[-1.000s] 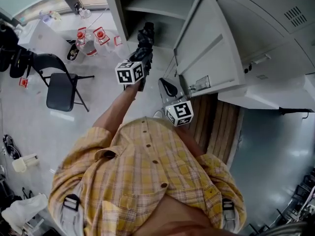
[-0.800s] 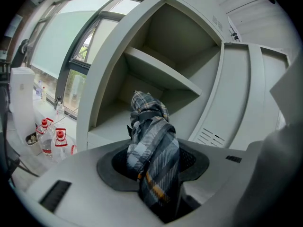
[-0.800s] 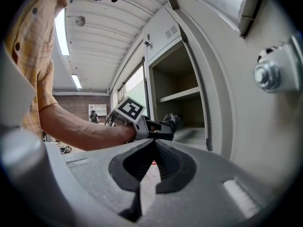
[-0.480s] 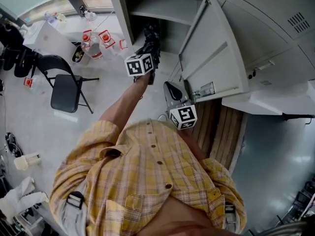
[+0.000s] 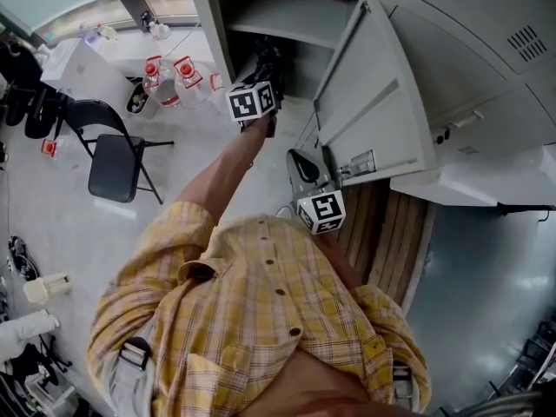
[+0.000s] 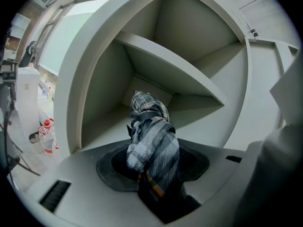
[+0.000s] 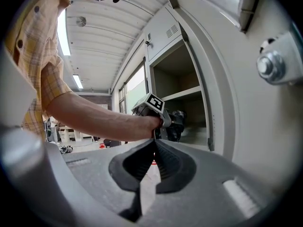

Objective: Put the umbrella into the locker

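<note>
A folded plaid umbrella (image 6: 152, 143), grey, blue and white, sticks out forward from my left gripper (image 6: 154, 186), which is shut on its lower end. In the head view the left gripper (image 5: 266, 66) reaches with the umbrella (image 5: 269, 55) into the mouth of the open grey locker (image 5: 291, 11), under its shelf (image 6: 170, 67). The umbrella's tip points at the locker's back corner. My right gripper (image 5: 301, 162) hangs lower, beside the open locker door (image 5: 373, 94). Its jaws meet at the tips with nothing between them (image 7: 154, 143).
The locker door (image 7: 246, 103) stands close on the right of my right gripper. A black folding chair (image 5: 109, 156) and red-capped water bottles (image 5: 162, 76) are on the floor to the left. Wooden slats (image 5: 382, 224) lie below the door.
My left gripper has carried the umbrella forward and a little up, from in front of the locker into its opening. The right gripper has stayed put.
</note>
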{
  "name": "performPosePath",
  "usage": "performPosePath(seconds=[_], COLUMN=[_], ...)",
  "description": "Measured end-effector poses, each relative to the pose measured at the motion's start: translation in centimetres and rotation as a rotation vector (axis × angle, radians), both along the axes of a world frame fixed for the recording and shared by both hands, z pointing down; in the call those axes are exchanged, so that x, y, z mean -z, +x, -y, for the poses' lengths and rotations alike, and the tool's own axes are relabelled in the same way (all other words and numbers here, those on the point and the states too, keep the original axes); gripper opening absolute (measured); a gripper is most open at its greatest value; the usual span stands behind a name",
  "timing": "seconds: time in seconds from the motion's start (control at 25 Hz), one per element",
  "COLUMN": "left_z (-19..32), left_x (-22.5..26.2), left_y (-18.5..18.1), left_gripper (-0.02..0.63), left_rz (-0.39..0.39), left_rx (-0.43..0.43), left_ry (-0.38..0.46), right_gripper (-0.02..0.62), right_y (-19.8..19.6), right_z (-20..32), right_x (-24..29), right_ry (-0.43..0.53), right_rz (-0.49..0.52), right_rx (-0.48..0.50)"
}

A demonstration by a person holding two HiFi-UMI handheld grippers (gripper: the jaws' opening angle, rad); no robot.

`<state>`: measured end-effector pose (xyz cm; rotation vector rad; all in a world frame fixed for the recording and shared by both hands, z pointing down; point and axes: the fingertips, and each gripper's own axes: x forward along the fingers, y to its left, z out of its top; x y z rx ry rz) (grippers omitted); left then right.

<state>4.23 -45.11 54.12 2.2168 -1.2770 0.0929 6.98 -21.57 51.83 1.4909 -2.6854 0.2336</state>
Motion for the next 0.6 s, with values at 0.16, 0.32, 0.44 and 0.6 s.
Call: performPosePath(seconds=[0.16, 0.32, 0.44, 0.6], left_z=[0.9, 1.8, 2.3, 3.0], left_x=[0.1, 0.5, 0.5, 0.3], left_y=[0.2, 1.1, 1.5, 1.7], left_gripper=[0.183, 0.183, 0.183, 0.183], left_rz=[0.016, 0.014, 0.03, 0.054], left_rx=[0.006, -0.014, -0.016, -0.009], left_ry=[0.017, 0.048, 0.056, 0.057], right_gripper=[-0.003, -0.003, -0.003, -0.003], right_y=[-0.1, 0.0, 0.0, -0.3], right_z=[-0.2, -0.1, 0.0, 0.0], right_x=[-0.1, 0.0, 0.0, 0.0], right_ry=[0.001, 0.007, 0.011, 0.013], right_rz=[0.0, 0.001, -0.001, -0.003], right_rx=[0.005, 0.007, 0.014, 0.029])
